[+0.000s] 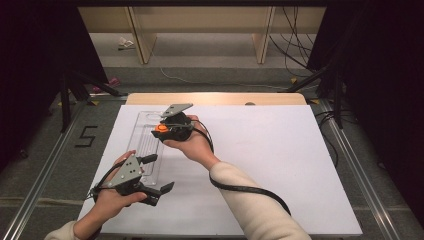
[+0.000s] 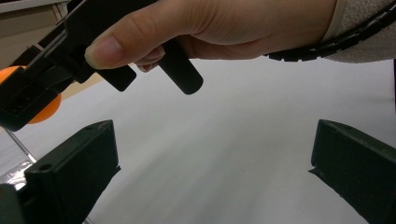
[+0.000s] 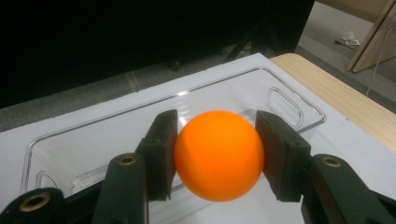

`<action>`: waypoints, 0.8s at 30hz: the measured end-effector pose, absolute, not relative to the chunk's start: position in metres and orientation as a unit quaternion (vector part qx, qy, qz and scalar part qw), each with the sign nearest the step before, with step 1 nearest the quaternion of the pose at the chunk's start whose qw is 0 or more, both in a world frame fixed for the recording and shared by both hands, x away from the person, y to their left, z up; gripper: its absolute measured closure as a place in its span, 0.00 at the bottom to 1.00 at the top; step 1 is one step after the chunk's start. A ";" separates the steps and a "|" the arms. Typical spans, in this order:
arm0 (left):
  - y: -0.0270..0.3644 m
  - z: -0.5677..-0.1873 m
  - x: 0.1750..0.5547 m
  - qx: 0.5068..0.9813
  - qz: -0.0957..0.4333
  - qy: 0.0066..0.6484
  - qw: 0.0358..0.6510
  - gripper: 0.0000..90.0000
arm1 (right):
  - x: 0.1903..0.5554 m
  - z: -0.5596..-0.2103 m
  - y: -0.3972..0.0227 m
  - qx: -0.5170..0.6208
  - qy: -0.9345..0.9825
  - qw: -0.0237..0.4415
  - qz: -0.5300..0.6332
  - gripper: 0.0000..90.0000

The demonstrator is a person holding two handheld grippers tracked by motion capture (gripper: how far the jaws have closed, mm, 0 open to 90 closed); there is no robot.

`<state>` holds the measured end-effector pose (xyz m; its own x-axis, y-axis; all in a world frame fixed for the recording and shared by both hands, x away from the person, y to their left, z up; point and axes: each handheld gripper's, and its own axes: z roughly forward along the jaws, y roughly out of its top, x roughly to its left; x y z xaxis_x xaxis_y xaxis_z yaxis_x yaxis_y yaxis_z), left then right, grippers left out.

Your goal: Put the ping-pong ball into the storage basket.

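The right hand [image 1: 192, 145] reaches in from the bottom of the high view toward 11 o'clock, with its cream sleeve [image 1: 250, 200] behind it. It holds the right gripper [image 1: 161, 129] over the clear plastic tray [image 1: 145, 150], and the gripper points toward 9 o'clock. The jaws are closed on an orange ball [image 3: 218, 155], one pad pressing each side of it. The ball is round, so it has no long side and points no way. It hangs above the far end of the tray, not touching it. The tray is long, running from 12 to 6 o'clock on the white board [image 1: 280, 165]. The left hand [image 1: 112, 197] sits at the near left corner of the board. Its left gripper [image 1: 159, 175] points toward 3 o'clock with its jaws wide apart and nothing between them.
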<state>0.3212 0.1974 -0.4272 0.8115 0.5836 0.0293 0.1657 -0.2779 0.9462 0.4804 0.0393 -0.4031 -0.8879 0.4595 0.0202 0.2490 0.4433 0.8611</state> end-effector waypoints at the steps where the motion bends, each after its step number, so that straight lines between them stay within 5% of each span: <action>1: 0.198 -0.427 0.321 0.777 0.190 0.240 0.550 0.00 | 0.481 -0.403 0.040 0.210 0.843 0.109 0.484 0.57; 24: 0.197 -0.427 0.321 0.777 0.189 0.239 0.550 0.00 | 0.488 -0.405 0.055 0.203 0.849 0.101 0.477 0.57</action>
<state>0.3211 0.1971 -0.4273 0.8142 0.5798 0.0298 0.1649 -0.2801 0.9457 0.4878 0.0551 -0.4047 -0.8972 0.4412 0.0216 0.2483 0.4634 0.8507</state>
